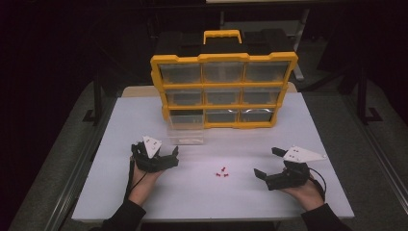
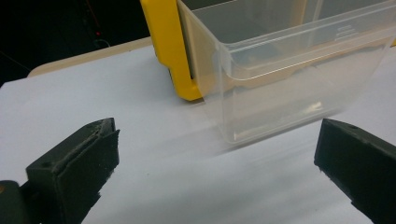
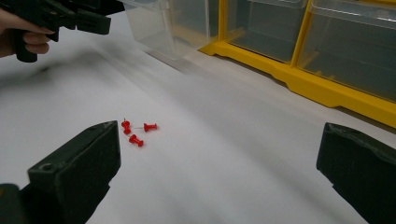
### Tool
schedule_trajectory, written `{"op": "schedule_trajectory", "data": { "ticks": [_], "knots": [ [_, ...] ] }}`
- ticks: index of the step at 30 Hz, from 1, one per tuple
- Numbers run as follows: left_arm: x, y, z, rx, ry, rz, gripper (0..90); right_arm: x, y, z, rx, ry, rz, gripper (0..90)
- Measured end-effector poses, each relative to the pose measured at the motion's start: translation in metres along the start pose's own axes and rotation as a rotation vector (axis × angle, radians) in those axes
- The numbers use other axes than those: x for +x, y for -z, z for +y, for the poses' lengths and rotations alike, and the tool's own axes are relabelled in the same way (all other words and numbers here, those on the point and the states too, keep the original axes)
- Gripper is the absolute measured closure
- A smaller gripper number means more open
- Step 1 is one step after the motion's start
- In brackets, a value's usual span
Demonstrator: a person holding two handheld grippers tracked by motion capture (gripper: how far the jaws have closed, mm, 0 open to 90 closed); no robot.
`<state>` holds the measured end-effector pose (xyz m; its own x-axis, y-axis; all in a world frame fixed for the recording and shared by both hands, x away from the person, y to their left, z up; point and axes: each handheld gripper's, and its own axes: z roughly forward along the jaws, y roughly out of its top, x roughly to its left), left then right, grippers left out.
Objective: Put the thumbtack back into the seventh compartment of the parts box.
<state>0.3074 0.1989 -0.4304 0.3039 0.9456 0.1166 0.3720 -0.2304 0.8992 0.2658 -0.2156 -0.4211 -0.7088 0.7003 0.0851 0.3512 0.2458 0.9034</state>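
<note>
White table, three red pushpins

A white table stands on grey floor, the room behind perhaps unlit.

Pushpins lie on the table before the organizer, whose bottom-left drawer juts out.
</note>
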Motion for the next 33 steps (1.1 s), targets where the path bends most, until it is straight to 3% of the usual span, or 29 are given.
{"op": "schedule_trajectory", "data": {
  "ticks": [6, 7, 10, 27, 33],
  "knots": [
    [0.005, 0.001, 0.001, -0.014, 0.012, -0.024, 0.0, 0.0, 0.0, 0.0, -0.001, 0.002, 0.001, 0.0],
    [0.006, 0.001, 0.001, -0.009, -0.001, -0.026, 0.0, 0.0, 0.0, 0.0, 0.001, 0.001, 0.001, 0.0],
    [0.006, 0.001, 0.001, -0.007, 0.011, -0.053, 0.0, 0.0, 0.0, 0.0, 0.001, 0.002, 0.003, 0.0],
    [0.021, 0.012, 0.002, -0.031, -0.01, -0.18, 0.0, 0.0, 0.0, 0.0, 0.004, 0.001, 0.004, 0.0],
    [0.028, 0.018, 0.0, -0.068, -0.001, -0.23, 0.0, -0.001, -0.001, 0.0, 0.005, -0.001, 0.003, 0.0]
  ]
}}
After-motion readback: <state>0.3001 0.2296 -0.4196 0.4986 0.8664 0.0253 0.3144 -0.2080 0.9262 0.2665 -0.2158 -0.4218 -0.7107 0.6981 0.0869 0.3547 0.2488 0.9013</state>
